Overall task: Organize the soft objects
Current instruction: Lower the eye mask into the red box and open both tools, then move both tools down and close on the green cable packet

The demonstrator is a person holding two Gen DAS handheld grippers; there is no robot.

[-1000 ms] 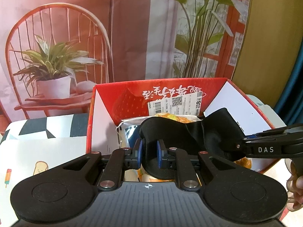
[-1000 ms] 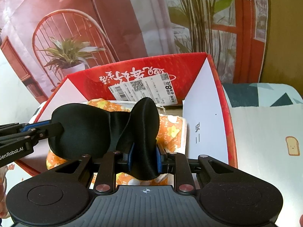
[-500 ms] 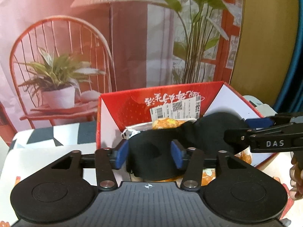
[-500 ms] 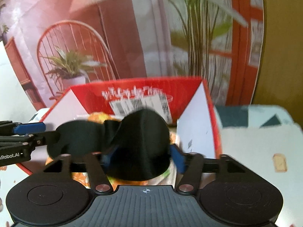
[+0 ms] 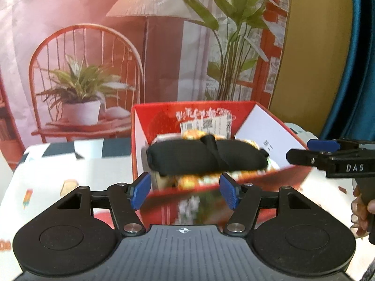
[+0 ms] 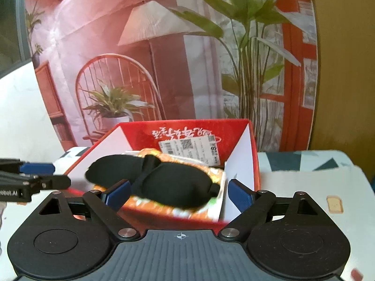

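A black sleep mask (image 5: 206,158) lies in the red cardboard box (image 5: 159,114), on top of orange floral packets (image 5: 192,180). It also shows in the right wrist view (image 6: 164,182), inside the same box (image 6: 187,128). My left gripper (image 5: 184,193) is open and empty, just in front of the box's near edge. My right gripper (image 6: 178,193) is open and empty, also just before the box. The right gripper shows at the right of the left wrist view (image 5: 328,157); the left gripper shows at the left of the right wrist view (image 6: 35,175).
The box stands on a white tablecloth (image 5: 58,171) with small food prints. A printed backdrop (image 5: 93,46) of a chair, lamp and plants hangs right behind the box. A blue curtain (image 5: 358,70) is at the far right.
Both grippers were shut on the sleep mask over the box. They have opened, let it drop onto the packets, and drawn back and up.
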